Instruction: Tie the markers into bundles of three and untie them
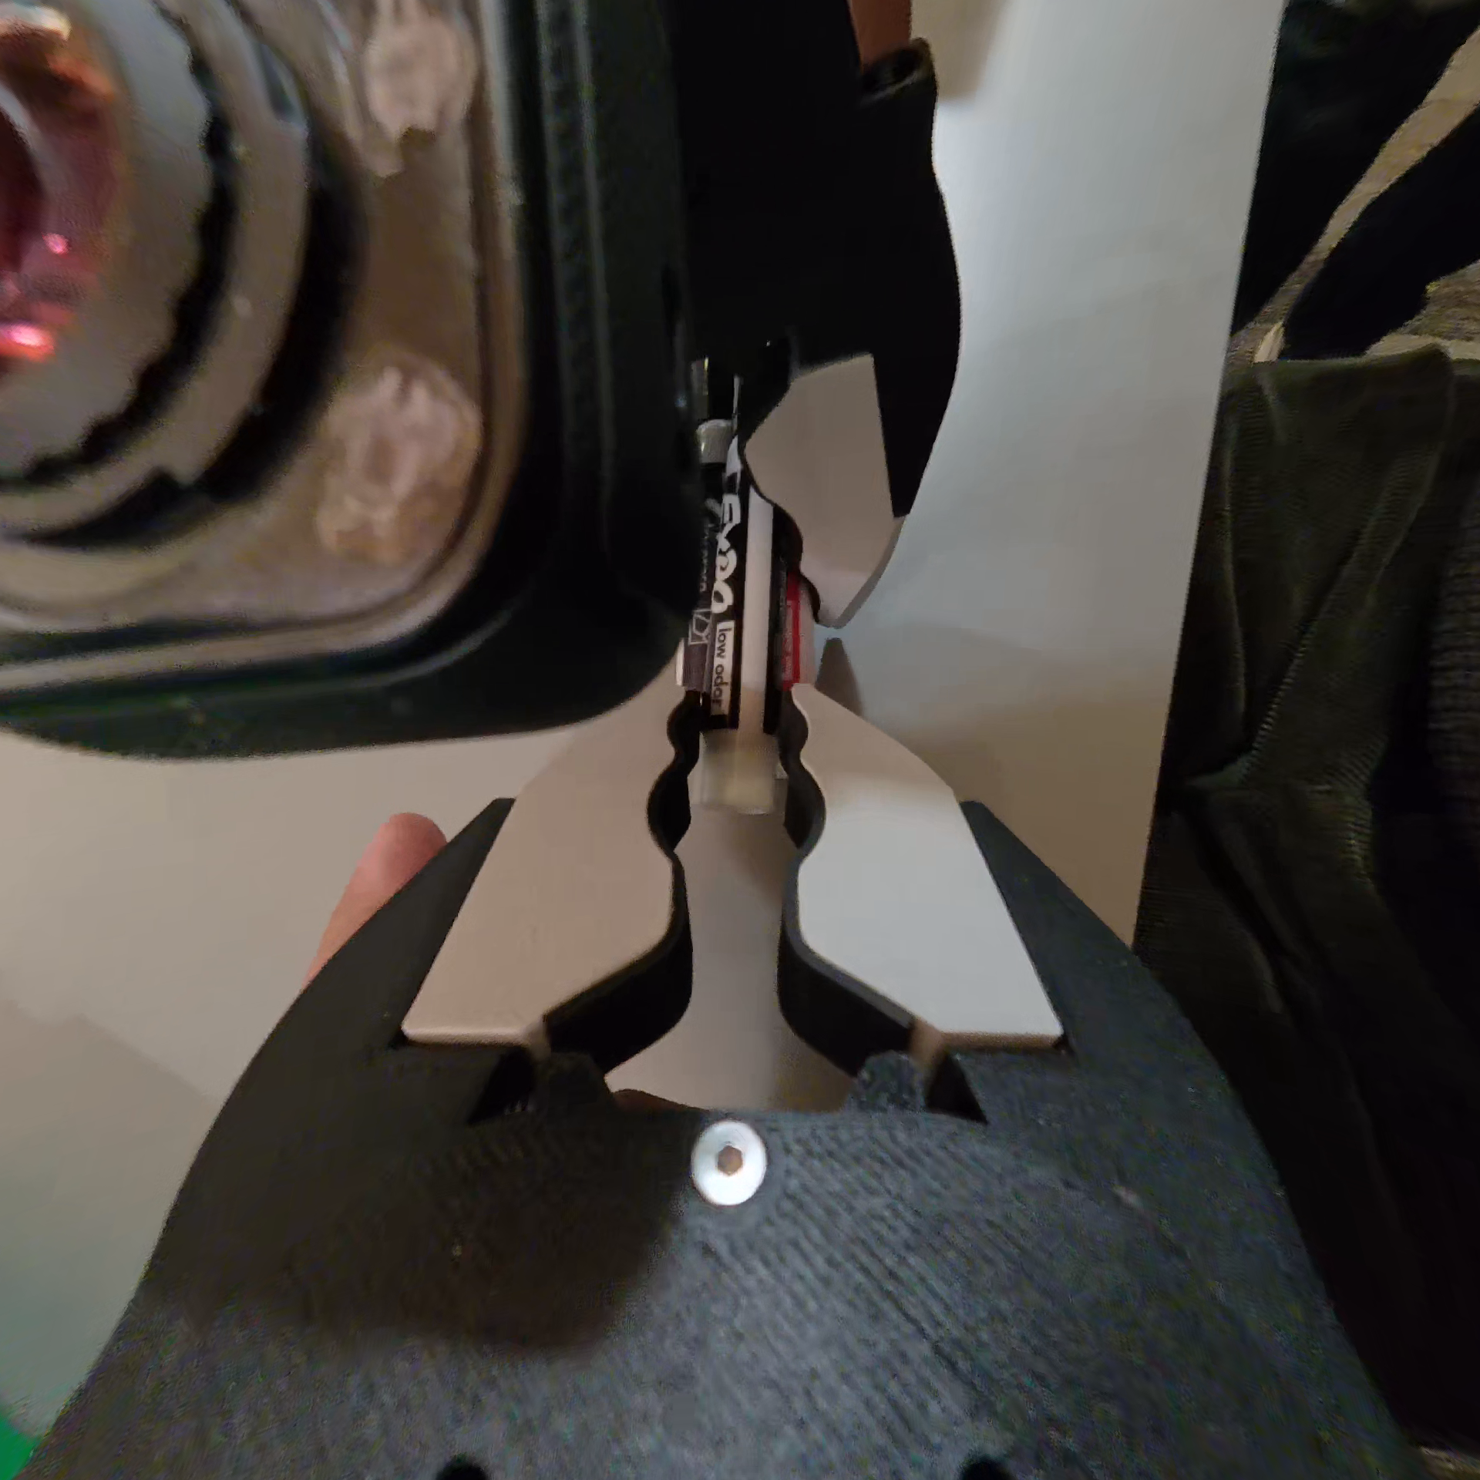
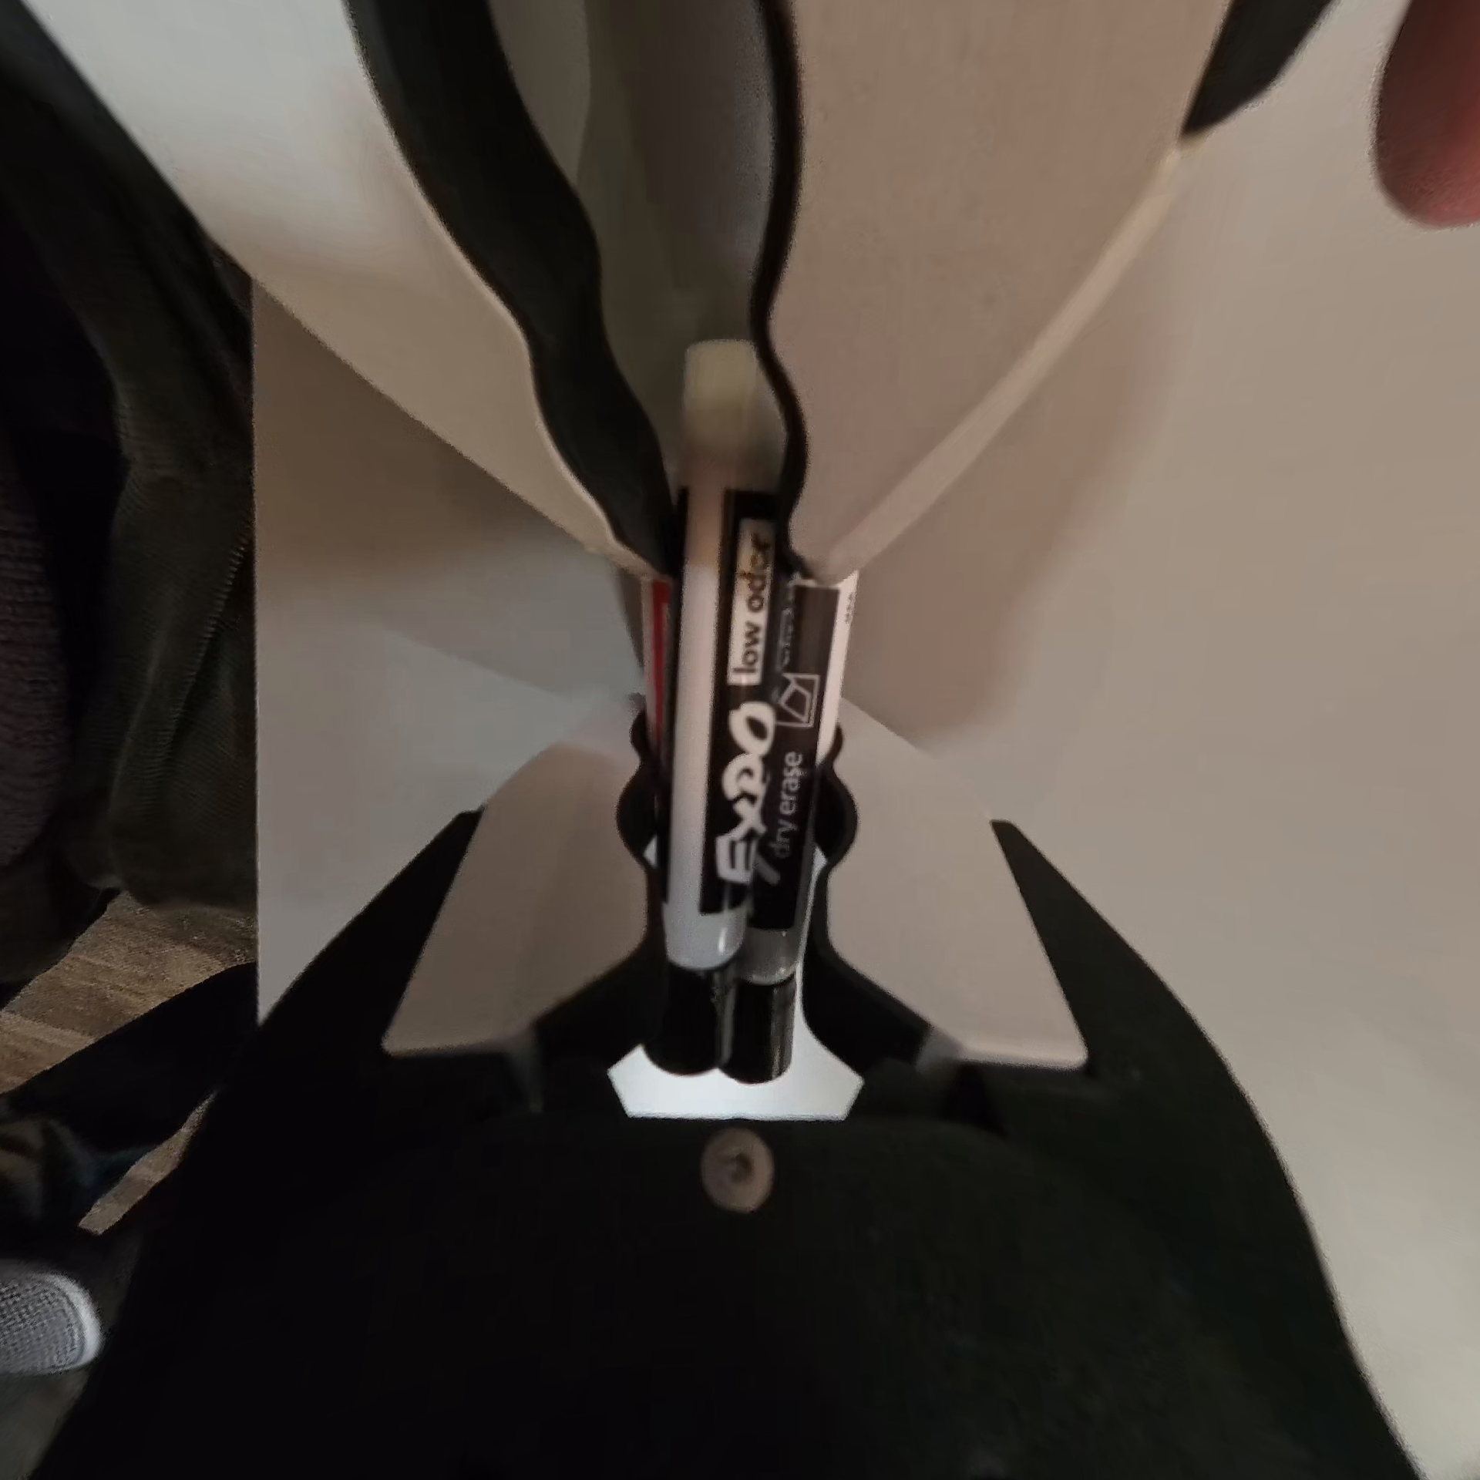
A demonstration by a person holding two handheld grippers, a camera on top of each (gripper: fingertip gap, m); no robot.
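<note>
Squeezing the markers at mid frame, the left gripper is nearly closed on their pale back ends. In the right wrist view, the markers are pinched from the other side by the right gripper, with black caps pointing to the bottom of the frame. A white table is seen behind.

Soft, even indoor light is seen in both views. Strong wide-angle bending is shown at the edges. The nearby camera is rendered blurred, with pink glare.
</note>
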